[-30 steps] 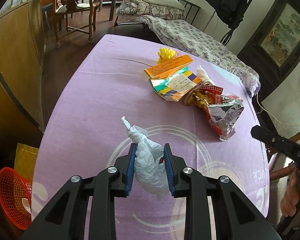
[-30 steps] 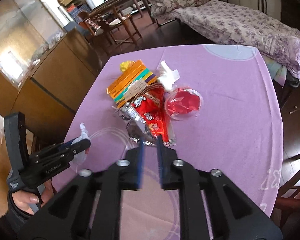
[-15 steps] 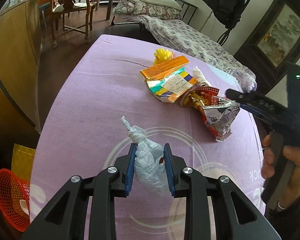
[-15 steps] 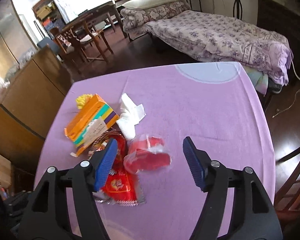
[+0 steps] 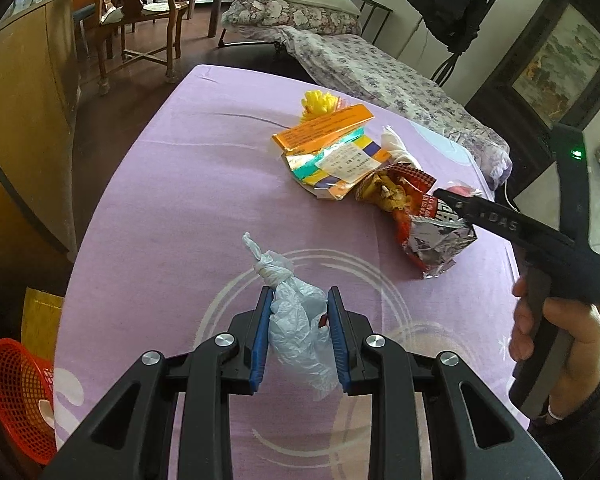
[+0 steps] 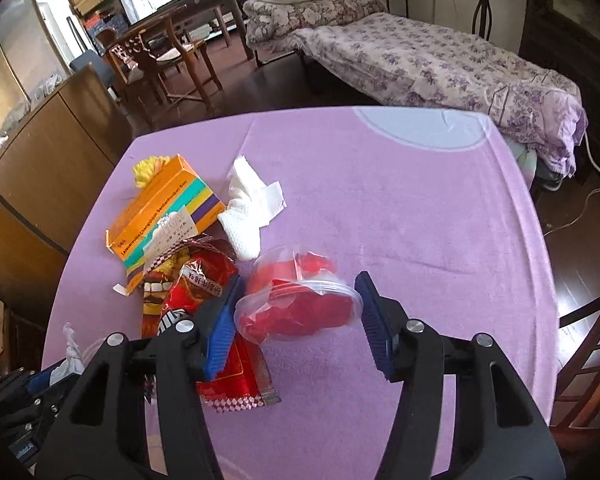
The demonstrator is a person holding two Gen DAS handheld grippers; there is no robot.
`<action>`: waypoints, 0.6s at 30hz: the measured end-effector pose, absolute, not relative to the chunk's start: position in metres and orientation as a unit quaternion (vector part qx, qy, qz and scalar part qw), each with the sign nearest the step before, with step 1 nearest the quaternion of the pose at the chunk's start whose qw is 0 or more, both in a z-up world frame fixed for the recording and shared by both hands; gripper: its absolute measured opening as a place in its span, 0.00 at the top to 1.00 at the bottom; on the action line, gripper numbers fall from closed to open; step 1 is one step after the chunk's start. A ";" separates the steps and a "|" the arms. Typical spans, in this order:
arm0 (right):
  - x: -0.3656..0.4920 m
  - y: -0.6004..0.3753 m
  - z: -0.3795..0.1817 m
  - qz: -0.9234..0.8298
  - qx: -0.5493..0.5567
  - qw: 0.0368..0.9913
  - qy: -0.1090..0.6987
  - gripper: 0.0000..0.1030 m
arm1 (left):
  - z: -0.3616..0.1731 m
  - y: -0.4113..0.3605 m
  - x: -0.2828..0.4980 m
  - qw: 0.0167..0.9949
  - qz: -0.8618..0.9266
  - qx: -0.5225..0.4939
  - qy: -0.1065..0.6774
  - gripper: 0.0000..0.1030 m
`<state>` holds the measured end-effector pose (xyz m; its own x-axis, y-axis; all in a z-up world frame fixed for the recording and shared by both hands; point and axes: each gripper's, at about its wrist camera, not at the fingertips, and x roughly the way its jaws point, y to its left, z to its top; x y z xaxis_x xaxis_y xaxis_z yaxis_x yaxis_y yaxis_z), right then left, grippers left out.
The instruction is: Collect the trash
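On the purple tablecloth [image 6: 380,200]: left gripper [image 5: 299,332] clamped on knotted plastic bag [image 5: 296,320]; right gripper [image 6: 298,320], jaws just narrowing, not yet pressing, straddles clear cup [image 6: 296,308] to collect it.

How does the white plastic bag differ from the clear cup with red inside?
The white plastic bag is knotted, opaque and clamped in the left gripper. The clear cup is see-through with red contents, lies on its side, and sits between the right gripper's jaws, which have just been closing. Both are plastic trash.
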<state>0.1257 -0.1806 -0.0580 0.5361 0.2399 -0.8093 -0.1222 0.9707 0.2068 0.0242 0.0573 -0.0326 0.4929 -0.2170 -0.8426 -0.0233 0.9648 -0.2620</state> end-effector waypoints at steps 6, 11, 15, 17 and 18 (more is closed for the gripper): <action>0.107 -0.192 -0.040 0.096 0.070 0.886 0.449 0.46 | -0.032 0.060 0.023 0.857 -0.054 -0.124 0.498 0.73; 0.088 -0.205 -0.023 0.093 0.093 0.889 0.439 0.46 | -0.030 0.059 0.022 0.859 -0.055 -0.121 0.494 0.73; 0.066 -0.215 -0.008 0.099 0.120 0.894 0.420 0.46 | -0.029 0.059 0.020 0.861 -0.054 -0.123 0.491 0.73; 0.054 -0.217 -0.003 0.105 0.128 0.896 0.413 0.46 | -0.027 0.059 0.020 0.861 -0.054 -0.125 0.490 0.73; 0.044 -0.219 0.000 0.110 0.132 0.896 0.409 0.46 | -0.027 0.060 0.019 0.861 -0.054 -0.127 0.489 0.73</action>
<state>0.0441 -0.2185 0.0002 0.6417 0.3056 -0.7034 -0.0891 0.9407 0.3275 0.0190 0.0596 -0.0268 0.5165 -0.2177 -0.8281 -0.0308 0.9618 -0.2721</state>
